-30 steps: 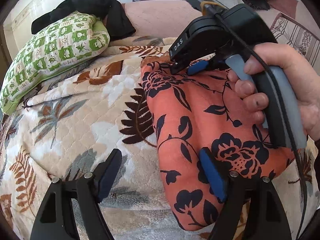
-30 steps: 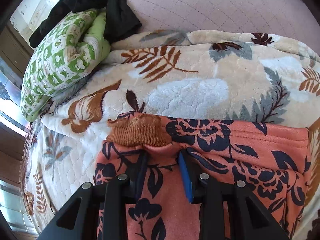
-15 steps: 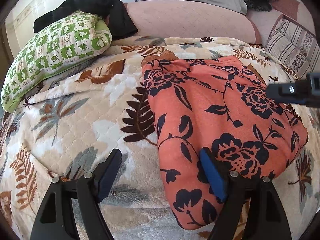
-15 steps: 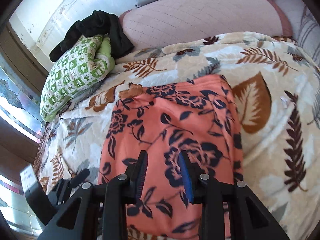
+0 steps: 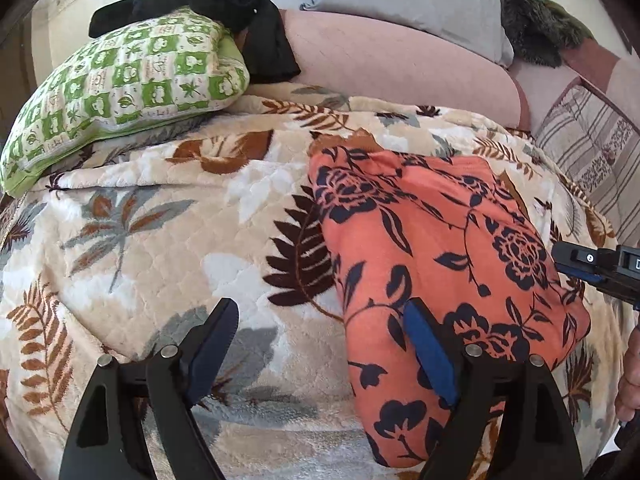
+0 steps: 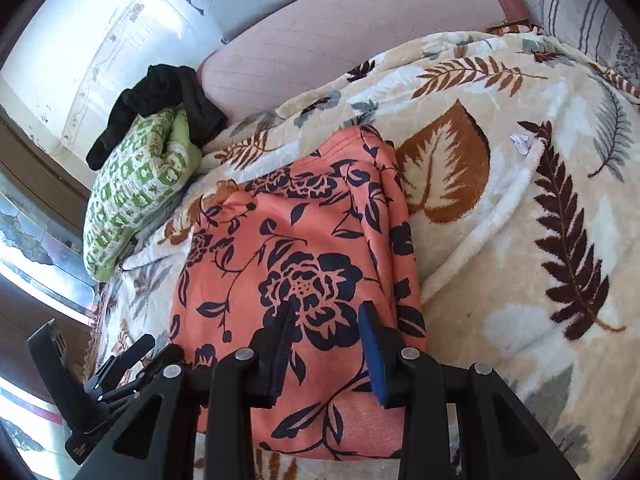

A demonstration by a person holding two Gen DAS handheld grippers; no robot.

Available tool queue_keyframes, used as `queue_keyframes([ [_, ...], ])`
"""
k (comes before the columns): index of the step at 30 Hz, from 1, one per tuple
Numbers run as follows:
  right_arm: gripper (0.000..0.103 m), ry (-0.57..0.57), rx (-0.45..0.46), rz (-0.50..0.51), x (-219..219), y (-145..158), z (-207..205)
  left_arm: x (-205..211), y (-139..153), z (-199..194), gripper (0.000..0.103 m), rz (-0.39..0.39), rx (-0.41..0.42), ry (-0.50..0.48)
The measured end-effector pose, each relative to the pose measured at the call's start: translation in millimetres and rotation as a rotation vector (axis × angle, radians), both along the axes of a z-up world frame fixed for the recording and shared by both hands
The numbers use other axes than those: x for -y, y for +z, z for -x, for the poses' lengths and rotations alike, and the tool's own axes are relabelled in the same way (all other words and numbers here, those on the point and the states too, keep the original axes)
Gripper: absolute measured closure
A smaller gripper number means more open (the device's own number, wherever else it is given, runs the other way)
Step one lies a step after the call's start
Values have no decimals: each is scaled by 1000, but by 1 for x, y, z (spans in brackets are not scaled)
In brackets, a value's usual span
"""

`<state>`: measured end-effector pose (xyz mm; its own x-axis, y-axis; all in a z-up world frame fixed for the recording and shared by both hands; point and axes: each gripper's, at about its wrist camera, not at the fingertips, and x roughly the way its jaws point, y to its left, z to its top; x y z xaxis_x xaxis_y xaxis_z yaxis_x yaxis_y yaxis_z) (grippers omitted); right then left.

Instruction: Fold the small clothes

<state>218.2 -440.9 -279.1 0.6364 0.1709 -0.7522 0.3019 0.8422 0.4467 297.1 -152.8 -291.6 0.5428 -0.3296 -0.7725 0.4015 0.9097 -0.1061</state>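
From the left wrist view, the orange flowered garment (image 5: 432,264) is lying folded into a neat block on the leaf-print blanket (image 5: 160,248), so this piece is looking pretty much done. The left gripper (image 5: 320,352) has just been spreading wider, one finger over the garment's near edge, pinching nothing. Right wrist view: the right gripper (image 6: 326,344) is hovering part-open over the garment's (image 6: 296,248) near end, empty. Can't tell what's tucked underneath, and that black bundle (image 6: 160,104) by the green pillow (image 6: 136,184) might be next.

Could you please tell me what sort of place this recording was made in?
Most likely a bedroom: the orange floral garment lies on a bed spread with a leaf-print blanket, with a green checked pillow and a grey pillow at its head.
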Motion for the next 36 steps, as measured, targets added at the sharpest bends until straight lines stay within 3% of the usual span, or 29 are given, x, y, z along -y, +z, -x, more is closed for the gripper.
queue_keyframes([
  [3, 66, 45, 32, 1, -5, 6, -2, 4, -13, -5, 16, -28, -41, 12],
  [7, 63, 65, -81, -5, -9, -30, -18, 15, -20, 1, 11, -85, -3, 2],
  [9, 61, 72, -47, -6, -8, -27, -19, 15, -17, 2, 11, -93, 7, -8],
  [12, 49, 74, -5, -71, -2, -19, -16, 10, -16, -2, 11, -51, -10, -6],
  [17, 44, 45, 82, -126, 14, -14, -8, 8, -11, -3, 11, -18, 5, 7],
  [19, 33, 17, 103, -125, 22, -11, -6, 10, -7, -1, 11, -29, 35, 3],
  [26, 32, -69, 133, -233, 58, -16, 3, 9, 1, 0, 11, 0, 56, -14],
  [32, 31, -104, 89, -317, 78, -35, 4, 9, -2, 0, 11, 8, 37, -26],
  [36, 31, -104, 70, -318, 80, -39, 3, 11, -3, -1, 11, 10, 27, -40],
])
